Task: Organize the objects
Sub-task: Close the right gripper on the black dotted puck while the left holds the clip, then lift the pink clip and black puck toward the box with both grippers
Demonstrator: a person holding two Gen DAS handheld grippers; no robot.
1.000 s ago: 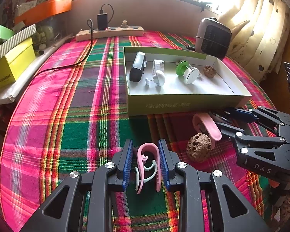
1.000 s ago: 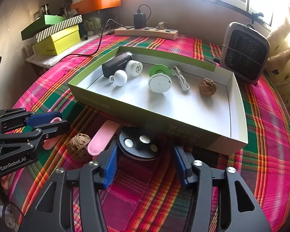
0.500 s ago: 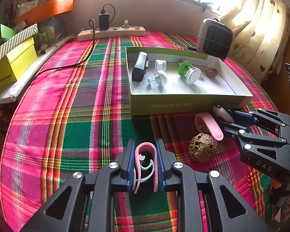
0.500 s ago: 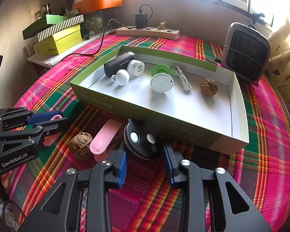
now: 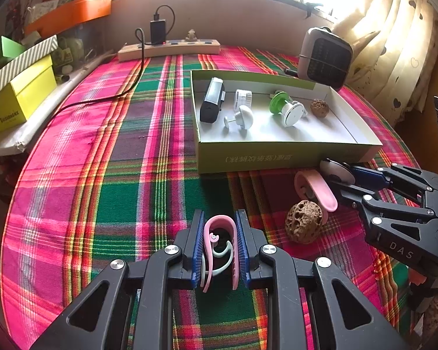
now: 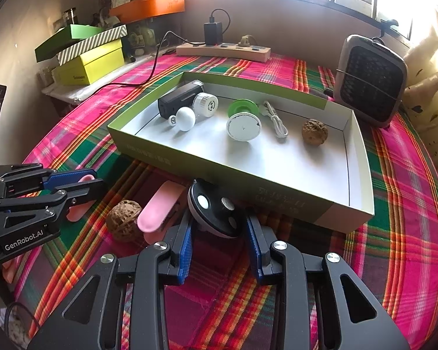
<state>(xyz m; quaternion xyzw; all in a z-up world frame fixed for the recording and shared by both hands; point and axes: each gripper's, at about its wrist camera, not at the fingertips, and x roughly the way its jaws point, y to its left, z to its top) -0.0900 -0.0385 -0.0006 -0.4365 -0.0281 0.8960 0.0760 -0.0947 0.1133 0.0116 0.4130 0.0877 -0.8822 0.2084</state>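
Note:
My left gripper [image 5: 219, 227] is shut on a pink ear hook [image 5: 220, 240] with a pale inner loop, just over the plaid cloth. It also shows at the left of the right wrist view, left gripper [image 6: 97, 181]. My right gripper [image 6: 219, 223] is shut on a round black-and-white disc [image 6: 216, 213], tilted up beside the front wall of the green box [image 6: 219, 175]. Between the two grippers lie a walnut [image 5: 303, 223] and a pink curved piece [image 5: 318, 189]. The left wrist view shows the right gripper [image 5: 343, 179] with the disc [image 5: 335, 169] at the box [image 5: 277, 157].
Inside the box lie a black device [image 6: 179, 102], a white cap [image 6: 206, 105], a white knob [image 6: 185, 118], a green-and-white spool [image 6: 243, 122], a white cable [image 6: 276, 121] and a second walnut [image 6: 314, 132]. A heater [image 6: 370, 84] stands behind it, a power strip [image 6: 223, 49] at the back, yellow boxes [image 6: 90, 61] on the left.
Both pairs of jaws have closed in. The left pads now press the pink ear hook. The disc, which lay flat on the cloth, now sits tilted up between the right pads.

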